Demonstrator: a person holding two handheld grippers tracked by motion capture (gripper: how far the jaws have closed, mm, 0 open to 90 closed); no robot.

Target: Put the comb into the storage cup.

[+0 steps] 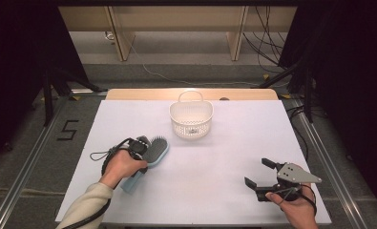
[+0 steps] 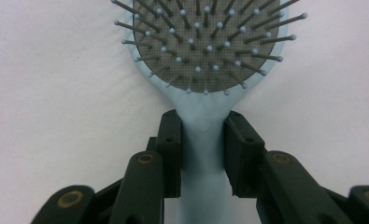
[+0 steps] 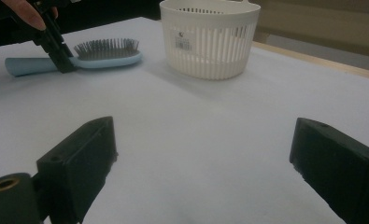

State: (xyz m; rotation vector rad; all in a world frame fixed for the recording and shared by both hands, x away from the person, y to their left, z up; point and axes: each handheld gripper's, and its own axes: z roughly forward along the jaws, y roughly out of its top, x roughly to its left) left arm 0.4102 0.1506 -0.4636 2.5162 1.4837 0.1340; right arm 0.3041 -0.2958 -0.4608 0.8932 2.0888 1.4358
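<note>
The hairbrush (image 2: 205, 60) is pinched at its neck by the left tongs (image 2: 203, 154) but lies on the tabletop (image 1: 214, 167), not yet carried to the far basket (image 1: 191, 119); the right tongs (image 1: 259, 174) are held spread and idle.

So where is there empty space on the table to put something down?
The widest bare patch lies between the hairbrush and the right gripper, in front of the basket. The far corners either side of the basket are bare too. It is crowded around the left gripper, whose fingers hug the brush handle.
</note>
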